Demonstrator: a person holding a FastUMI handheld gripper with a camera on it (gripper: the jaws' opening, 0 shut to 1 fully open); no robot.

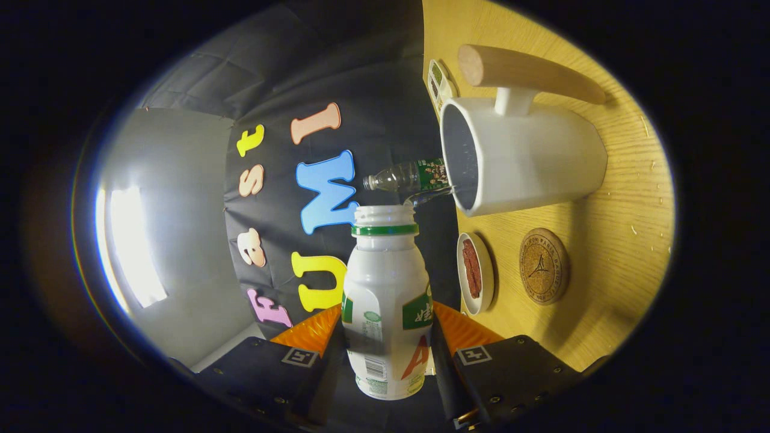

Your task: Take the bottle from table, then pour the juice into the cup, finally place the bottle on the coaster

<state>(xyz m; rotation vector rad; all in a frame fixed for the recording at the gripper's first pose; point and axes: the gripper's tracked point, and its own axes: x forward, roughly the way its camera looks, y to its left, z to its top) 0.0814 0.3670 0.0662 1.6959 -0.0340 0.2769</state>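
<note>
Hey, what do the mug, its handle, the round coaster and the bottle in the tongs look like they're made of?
Mug: likely glazed ceramic, smooth white, soft sheen. Handle: looks like wood, matte tan with an end-grain face. Coaster: probably cork, speckled brown with a stamped pattern. Bottle: seems opaque white plastic with a printed wrap and threaded neck, clamped between the tongs.

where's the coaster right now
In the gripper view, the round cork coaster lies bare on the wooden table, beside the small dish and near the white cup, off to one side beyond the tool holding the bottle.
</note>
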